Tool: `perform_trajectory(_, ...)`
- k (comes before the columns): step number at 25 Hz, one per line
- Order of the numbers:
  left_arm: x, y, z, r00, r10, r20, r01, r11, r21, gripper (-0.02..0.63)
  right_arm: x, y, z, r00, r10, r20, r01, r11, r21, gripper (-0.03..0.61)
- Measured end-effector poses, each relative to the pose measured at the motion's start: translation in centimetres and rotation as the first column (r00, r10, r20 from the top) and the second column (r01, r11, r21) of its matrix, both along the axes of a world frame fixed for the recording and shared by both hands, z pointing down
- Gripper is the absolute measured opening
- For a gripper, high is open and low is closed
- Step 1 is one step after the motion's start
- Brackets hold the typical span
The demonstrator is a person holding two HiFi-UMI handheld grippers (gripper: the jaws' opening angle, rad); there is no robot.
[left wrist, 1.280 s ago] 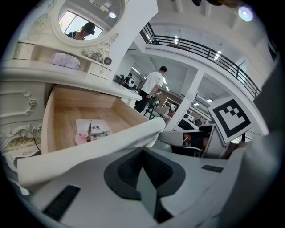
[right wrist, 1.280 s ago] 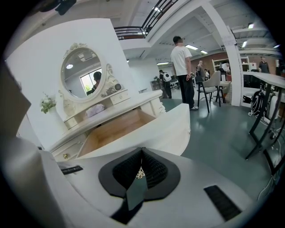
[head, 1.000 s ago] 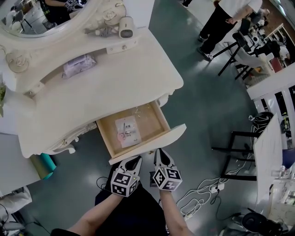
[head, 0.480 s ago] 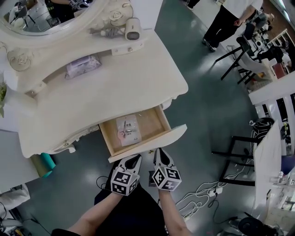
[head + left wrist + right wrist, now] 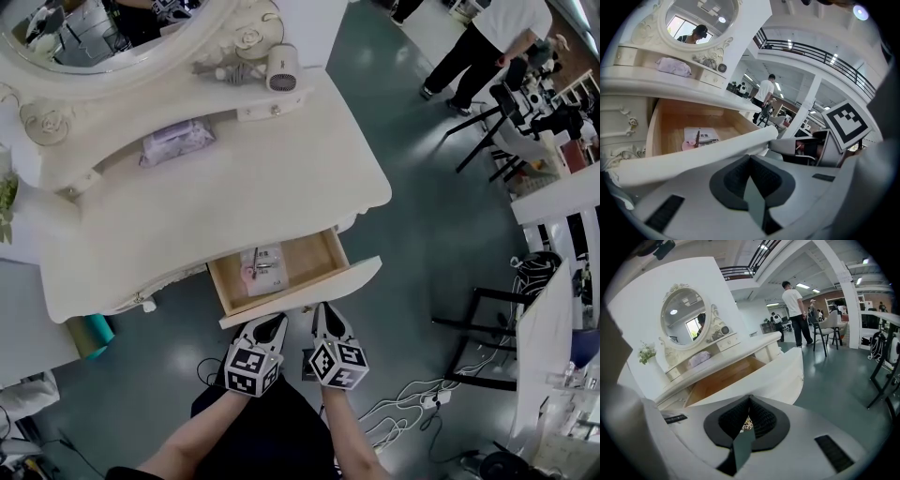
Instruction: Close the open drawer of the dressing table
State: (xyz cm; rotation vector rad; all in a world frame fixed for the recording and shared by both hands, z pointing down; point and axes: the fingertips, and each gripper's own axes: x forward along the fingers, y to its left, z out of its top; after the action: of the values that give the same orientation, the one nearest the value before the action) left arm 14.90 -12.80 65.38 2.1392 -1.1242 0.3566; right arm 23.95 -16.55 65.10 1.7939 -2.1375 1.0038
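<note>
Room: grey-green polished floor (image 5: 441, 225), with a person (image 5: 487, 42) standing at the far right near chairs and stands.
Desk: white, ornate desk (image 5: 234, 197) with an oval mirror (image 5: 94, 37) at its back; its top is bare.
Shelf under mirror: a hair dryer (image 5: 279, 67) and a purple soft pack (image 5: 176, 141) sit here, well apart.
Drawer: the wooden drawer (image 5: 309, 258) is partly pulled out from the desk's front edge, its white curved drawer front (image 5: 319, 292) facing the person.
Drawer contents: a flat white-and-pink packet (image 5: 261, 269) lies on the drawer bottom, towards its left side.
Left claw: the left claw (image 5: 273, 324) is clenched with nothing between its pads, tips against the drawer front.
Right claw: the right claw (image 5: 322, 314), just beside the left, is clenched on a small gold drawer pull (image 5: 747, 423), which shows in the slit between its pads.
Beside desk: a teal cylinder (image 5: 92, 330) on the floor at the left.
</note>
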Motion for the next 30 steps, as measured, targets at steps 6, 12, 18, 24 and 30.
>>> perform_trajectory(6, -0.7, -1.5, 0.2, 1.0, -0.022, 0.015, 0.022, 1.0, -0.005, 0.008, -0.8, -1.4, 0.1, 0.999, -0.036, 0.001, 0.036, 0.999, -0.01, 0.029)
perform_trajectory(12, -1.2, -2.8, 0.2, 0.999, -0.023, 0.032, 0.023, 1.0, -0.009, 0.008, -1.5, -2.6, 0.1, 0.998, -0.054, 0.01, 0.054, 0.998, -0.021, 0.029)
perform_trajectory(18, -2.0, -4.4, 0.1, 0.999, -0.035, 0.041, 0.036, 0.999, -0.011, 0.008, -2.3, -4.3, -0.1, 0.998, -0.064, 0.021, 0.064, 0.998, -0.02, 0.029)
perform_trajectory(24, -2.6, -6.0, 0.2, 0.998, -0.048, 0.042, 0.048, 0.999, -0.018, 0.008, -3.1, -5.7, -0.2, 0.997, -0.078, 0.025, 0.079, 0.997, -0.019, 0.029)
perform_trajectory(30, -2.9, -7.3, 0.3, 0.998, -0.052, 0.036, 0.053, 0.998, -0.021, 0.008, -3.7, -6.9, -0.2, 0.995, -0.094, 0.028, 0.095, 0.995, -0.015, 0.029)
